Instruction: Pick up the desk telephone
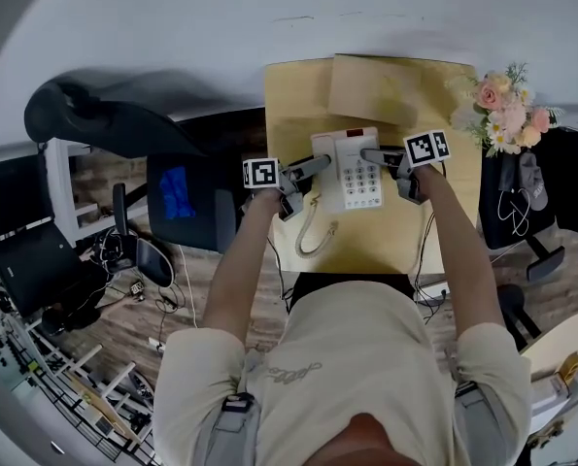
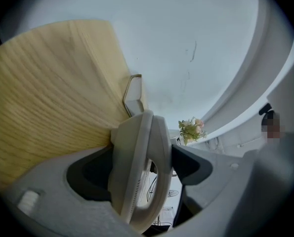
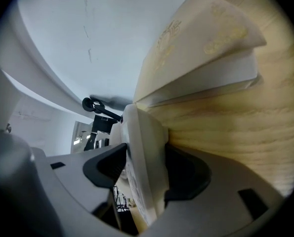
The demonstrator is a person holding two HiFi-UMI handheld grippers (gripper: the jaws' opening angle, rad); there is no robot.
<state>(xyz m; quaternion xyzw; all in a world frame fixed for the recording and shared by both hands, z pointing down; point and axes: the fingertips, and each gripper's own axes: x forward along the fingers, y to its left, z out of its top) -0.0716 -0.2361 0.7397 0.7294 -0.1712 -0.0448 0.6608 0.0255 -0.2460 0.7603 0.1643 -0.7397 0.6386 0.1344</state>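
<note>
Grey left gripper (image 2: pixel 142 164): I am seeing its jaws standing wide, straddling the left edge of the desk telephone (image 1: pixel 358 173).
Right gripper (image 3: pixel 146 164): its jaws are likewise standing wide around the opposite edge.
Desk telephone: it is lying on the wooden table (image 1: pixel 366 250), between both grippers.
Envelope (image 1: pixel 397 87): it is lying just beyond the desk telephone.
Flowers (image 1: pixel 507 113): they are standing at the table's far right corner.

Tabletop (image 1: pixel 386 246): bare front strip, crossed at left by the coiled cord (image 1: pixel 313 233) of the telephone (image 1: pixel 358 175). Rear taken by a brown envelope (image 1: pixel 395 90) (flat, close to the wall (image 1: pixel 269 17)); flowers (image 1: pixel 507 115) crowd the right edge, and a black chair (image 1: pixel 184 202) stands off the left.
</note>
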